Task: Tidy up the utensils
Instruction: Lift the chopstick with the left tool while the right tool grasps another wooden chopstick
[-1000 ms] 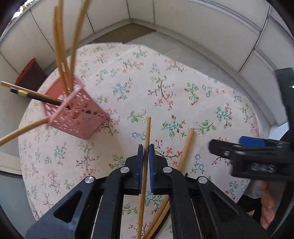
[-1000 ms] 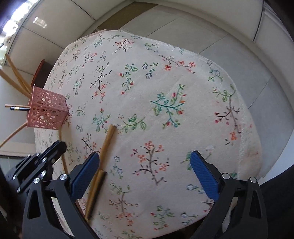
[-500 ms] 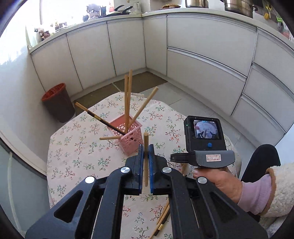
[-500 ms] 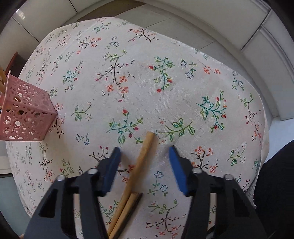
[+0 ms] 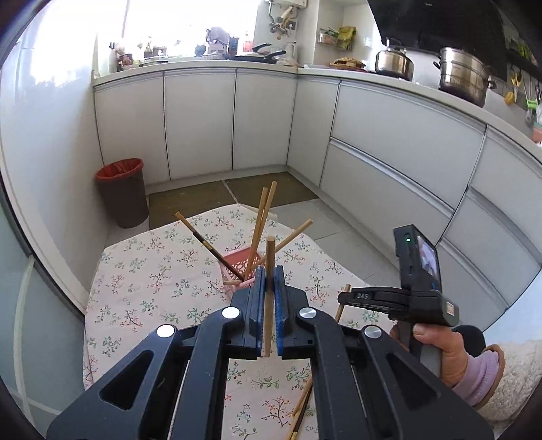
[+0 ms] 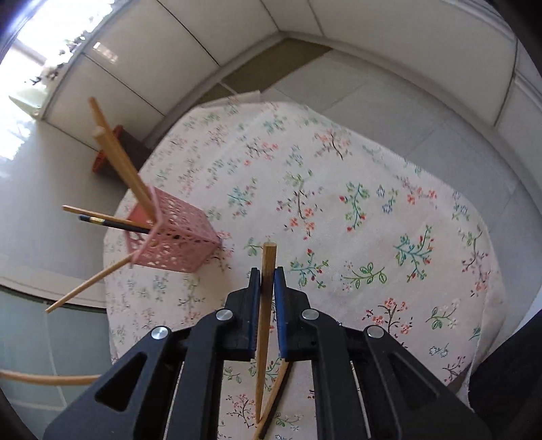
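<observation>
Left gripper [image 5: 270,281] clamps one wooden chopstick [image 5: 269,270] upright, tip pointing away over the table, while the right gripper [image 6: 267,284] pinches a second chopstick [image 6: 266,304], its long axis running far-to-near above the floral tablecloth [image 6: 372,210]. Farther left stands one pink basket [image 6: 176,237] with five sticks fanning outward; two more chopsticks [image 6: 274,399] lie near.

Bright daylight through the window [image 5: 189,20] at the back. White cabinets [image 5: 200,122] wrapping the corner, cluttered countertop [image 5: 237,61] above, steel pot [image 5: 464,76] and kettle [image 5: 394,61] to the right. Grey tiled floor [image 5: 342,226], red-lined bin [image 5: 122,193] against the wall, floral tablecloth [image 6: 338,189].
</observation>
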The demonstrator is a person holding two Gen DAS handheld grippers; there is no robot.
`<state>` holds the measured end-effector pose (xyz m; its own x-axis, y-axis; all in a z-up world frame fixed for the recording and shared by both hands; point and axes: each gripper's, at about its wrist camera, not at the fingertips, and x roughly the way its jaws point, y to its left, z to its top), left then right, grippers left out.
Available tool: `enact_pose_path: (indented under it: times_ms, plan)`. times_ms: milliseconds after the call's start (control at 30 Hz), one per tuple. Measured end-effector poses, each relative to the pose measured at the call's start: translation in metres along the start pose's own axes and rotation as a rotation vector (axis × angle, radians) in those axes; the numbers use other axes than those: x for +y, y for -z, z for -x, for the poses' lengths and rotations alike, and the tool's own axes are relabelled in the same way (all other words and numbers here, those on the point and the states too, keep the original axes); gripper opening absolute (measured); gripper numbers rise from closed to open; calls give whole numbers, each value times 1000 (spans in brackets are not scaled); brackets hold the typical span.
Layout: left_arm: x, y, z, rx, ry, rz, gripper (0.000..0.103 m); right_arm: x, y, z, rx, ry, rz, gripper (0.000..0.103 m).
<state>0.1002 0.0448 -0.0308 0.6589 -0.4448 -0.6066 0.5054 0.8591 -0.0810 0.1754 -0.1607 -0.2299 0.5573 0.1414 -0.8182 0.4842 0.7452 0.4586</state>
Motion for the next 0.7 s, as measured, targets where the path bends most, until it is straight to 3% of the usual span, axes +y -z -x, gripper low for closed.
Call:
enact_pose_path:
  times_ms: [333, 700]
  plan:
    - [-2, -28, 18, -88, 2, 89, 4, 4, -25, 126, -219, -72, 156, 8]
    - [-3, -71, 19, -166, -54, 148, 4, 24, -53, 202, -363, -178, 245, 8]
